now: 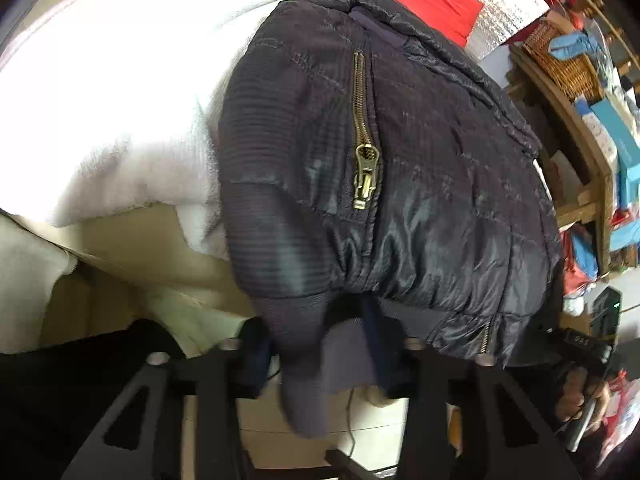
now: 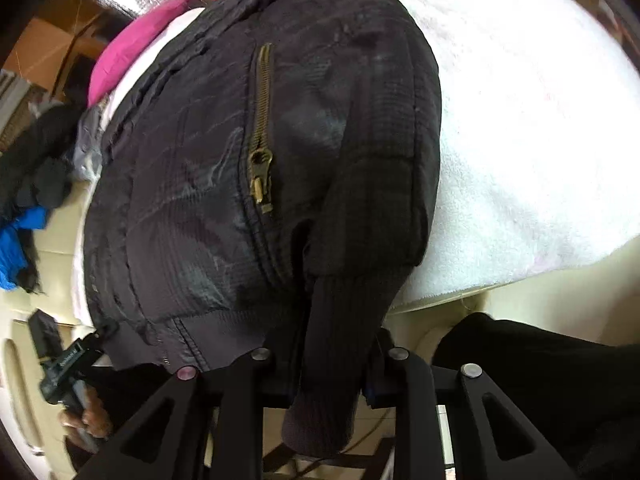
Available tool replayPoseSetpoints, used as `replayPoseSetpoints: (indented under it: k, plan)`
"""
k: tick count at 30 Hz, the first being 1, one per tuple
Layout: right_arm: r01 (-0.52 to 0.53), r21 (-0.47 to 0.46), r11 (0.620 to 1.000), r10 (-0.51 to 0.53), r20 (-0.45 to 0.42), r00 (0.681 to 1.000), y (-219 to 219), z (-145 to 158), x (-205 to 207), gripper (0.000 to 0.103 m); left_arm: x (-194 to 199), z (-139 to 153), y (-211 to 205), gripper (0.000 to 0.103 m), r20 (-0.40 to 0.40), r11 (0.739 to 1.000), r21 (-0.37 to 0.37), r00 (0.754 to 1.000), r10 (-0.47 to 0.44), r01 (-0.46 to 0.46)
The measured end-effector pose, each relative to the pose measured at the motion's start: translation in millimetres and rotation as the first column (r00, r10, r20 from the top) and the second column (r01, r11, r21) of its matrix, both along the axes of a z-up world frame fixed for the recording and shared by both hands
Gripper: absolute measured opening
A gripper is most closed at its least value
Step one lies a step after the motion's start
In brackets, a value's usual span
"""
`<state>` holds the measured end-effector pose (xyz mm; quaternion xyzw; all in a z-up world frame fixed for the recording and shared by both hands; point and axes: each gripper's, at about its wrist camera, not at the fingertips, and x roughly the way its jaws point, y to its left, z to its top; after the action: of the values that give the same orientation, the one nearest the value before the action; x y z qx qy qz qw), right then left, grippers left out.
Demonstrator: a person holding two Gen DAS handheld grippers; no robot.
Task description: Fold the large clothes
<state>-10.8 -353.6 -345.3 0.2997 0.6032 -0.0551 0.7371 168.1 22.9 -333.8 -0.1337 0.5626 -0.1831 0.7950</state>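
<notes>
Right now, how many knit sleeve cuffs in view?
2: left cuff hangs between the left gripper fingers; right cuff sits between the right gripper fingers. No others show on the jacket.

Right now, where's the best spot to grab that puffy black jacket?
Grab the puffy black jacket by its ribbed knit hem, coming from the near table edge. That band overhangs the white fluffy blanket, so jaws can close around it; the padded body is too bulky.
</notes>
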Motion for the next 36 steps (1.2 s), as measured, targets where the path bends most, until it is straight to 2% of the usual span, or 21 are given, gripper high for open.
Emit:
replayPoseSetpoints:
  k: [3, 7, 10, 12, 14, 16, 17, 18, 20, 22, 24, 25, 27, 29, 32, 36]
  plan:
    - [-0.024, -0.073, 0.997, 0.024, 0.004, 1.0, 12, 21, 1, 0.015, -4, 9, 1, 0.011, 0.034, 1.0, -0.024, 0.999, -0.019, 0.02]
    - [-0.065, -0.127, 0.99, 0.07, 0.034, 0.997, 21, 62, 5, 0.014, -10, 26, 3, 0.009, 0.09, 0.995, -0.081, 0.995, -0.049, 0.057]
    - [-0.083, -0.136, 0.987, 0.099, 0.113, 0.989, 23, 101, 8, 0.01, -15, 45, 4, 0.009, 0.163, 0.987, -0.131, 0.984, -0.072, 0.094]
    - [-0.084, -0.117, 0.99, 0.1, 0.141, 0.985, 22, 110, 12, 0.01, -15, 55, 4, 0.009, 0.203, 0.979, -0.17, 0.976, -0.072, 0.108]
    - [-0.095, -0.11, 0.989, 0.108, 0.118, 0.987, 22, 100, 20, 0.01, -10, 56, 2, 0.01, 0.201, 0.974, -0.194, 0.977, -0.075, 0.114]
    - [-0.1, -0.079, 0.992, 0.106, 0.073, 0.992, 23, 80, 26, 0.01, -2, 44, -2, 0.023, 0.145, 0.98, -0.177, 0.987, -0.071, 0.097]
    - [-0.098, -0.044, 0.994, 0.1, 0.043, 0.994, 24, 66, 27, 0.014, 1, 37, -3, 0.047, 0.116, 0.98, -0.174, 0.99, -0.074, 0.094]
    - [-0.089, -0.032, 0.996, 0.09, 0.017, 0.996, 24, 55, 27, 0.014, 5, 29, -7, 0.066, 0.075, 0.98, -0.175, 0.994, -0.079, 0.091]
    - [-0.07, -0.029, 0.997, 0.069, -0.035, 0.997, 28, 33, 28, 0.016, 12, 10, -13, 0.068, -0.003, 0.984, -0.169, 0.998, -0.066, 0.064]
    - [-0.044, 0.003, 0.999, 0.044, -0.035, 0.998, 22, 19, 28, 0.016, 13, 3, -15, 0.062, -0.015, 0.988, -0.14, 0.998, -0.067, 0.064]
    - [-0.063, 0.006, 0.998, 0.063, -0.012, 0.998, 19, 17, 25, 0.016, 11, 2, -17, 0.017, 0.004, 0.993, -0.098, 0.998, -0.06, 0.06]
    - [-0.078, -0.006, 0.997, 0.078, 0.001, 0.997, 20, 22, 23, 0.015, 11, 3, -16, 0.018, 0.011, 0.995, -0.084, 0.998, -0.058, 0.059]
    - [-0.076, 0.001, 0.997, 0.076, 0.023, 0.997, 21, 34, 22, 0.01, 12, 6, -11, 0.015, 0.004, 0.991, -0.119, 0.999, -0.054, 0.054]
    - [-0.069, 0.015, 0.998, 0.067, 0.087, 0.994, 17, 57, 23, 0.009, 12, 19, -9, 0.014, 0.01, 0.985, -0.159, 0.997, -0.072, 0.073]
    - [-0.073, 0.045, 0.996, 0.062, 0.223, 0.973, 4, 100, 33, 0.009, 19, 60, -5, 0.009, 0.059, 0.961, -0.249, 0.992, -0.109, 0.121]
    - [-0.068, 0.025, 0.997, 0.054, 0.358, 0.932, -16, 152, 70, 0.009, 51, 134, -11, 0.009, 0.182, 0.95, -0.254, 0.974, -0.135, 0.179]
